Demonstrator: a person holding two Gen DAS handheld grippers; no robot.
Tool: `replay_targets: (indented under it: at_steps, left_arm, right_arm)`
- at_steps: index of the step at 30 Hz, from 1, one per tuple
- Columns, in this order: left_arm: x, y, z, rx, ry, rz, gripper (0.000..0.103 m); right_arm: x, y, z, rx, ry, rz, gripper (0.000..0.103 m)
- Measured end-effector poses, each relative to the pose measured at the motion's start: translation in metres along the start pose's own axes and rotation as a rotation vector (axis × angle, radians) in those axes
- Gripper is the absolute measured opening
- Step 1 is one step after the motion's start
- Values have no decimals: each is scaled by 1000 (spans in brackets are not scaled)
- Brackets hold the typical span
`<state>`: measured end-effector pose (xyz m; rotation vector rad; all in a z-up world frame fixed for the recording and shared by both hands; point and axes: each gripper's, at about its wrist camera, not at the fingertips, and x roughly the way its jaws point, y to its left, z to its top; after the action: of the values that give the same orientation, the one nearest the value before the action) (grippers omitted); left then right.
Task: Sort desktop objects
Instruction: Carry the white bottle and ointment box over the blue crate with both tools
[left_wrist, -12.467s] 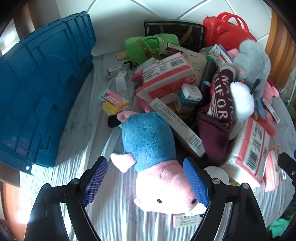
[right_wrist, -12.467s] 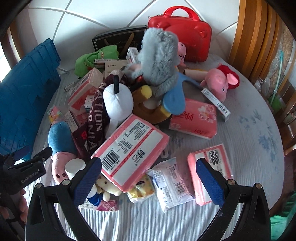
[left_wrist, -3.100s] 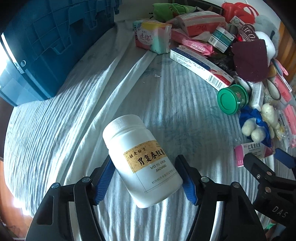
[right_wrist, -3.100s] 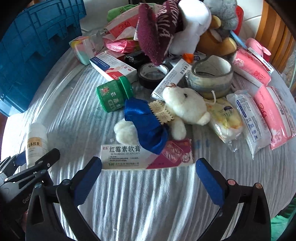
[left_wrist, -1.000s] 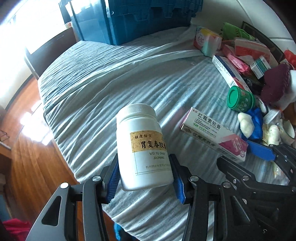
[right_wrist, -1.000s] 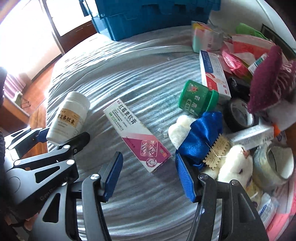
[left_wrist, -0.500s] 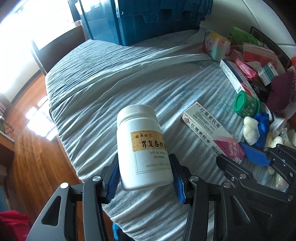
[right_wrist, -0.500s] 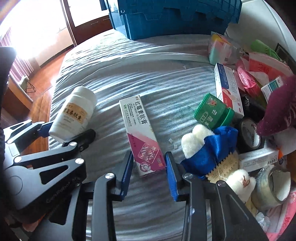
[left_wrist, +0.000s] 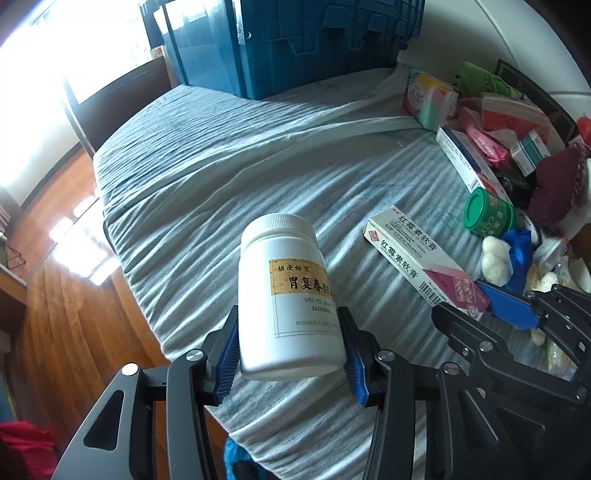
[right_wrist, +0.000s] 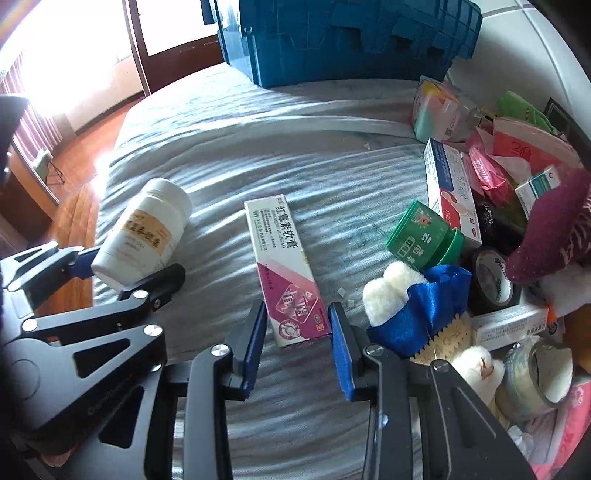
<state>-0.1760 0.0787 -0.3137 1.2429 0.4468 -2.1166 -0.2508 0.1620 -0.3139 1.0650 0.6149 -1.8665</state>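
**Bottle in the left, box at the right**

Our left gripper (left_wrist: 290, 354) pinches a white bottle (left_wrist: 286, 295) above the striped cloth (left_wrist: 207, 155). Our right gripper (right_wrist: 297, 347) straddles the near end of a medicine box (right_wrist: 286, 266) lying on the cloth; we cannot tell whether its pads touch.

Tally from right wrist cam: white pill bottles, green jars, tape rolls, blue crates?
White pill bottle: 1
Green jar: 1
Tape rolls: 2, black roll and clear roll
Blue crate: 1
Total: 5
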Motion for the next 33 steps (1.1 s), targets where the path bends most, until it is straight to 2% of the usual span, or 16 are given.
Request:
replay_targets:
  at_steps: [24, 33]
  left_arm:
    - [-94, 23, 53, -18, -210, 11, 46]
    - [-128, 63, 89, -3, -288, -33, 46]
  right_arm:
    - [-110, 9, 67, -12, -247, -67, 28]
    - [-150, 43, 109, -16, -333, -113, 28]
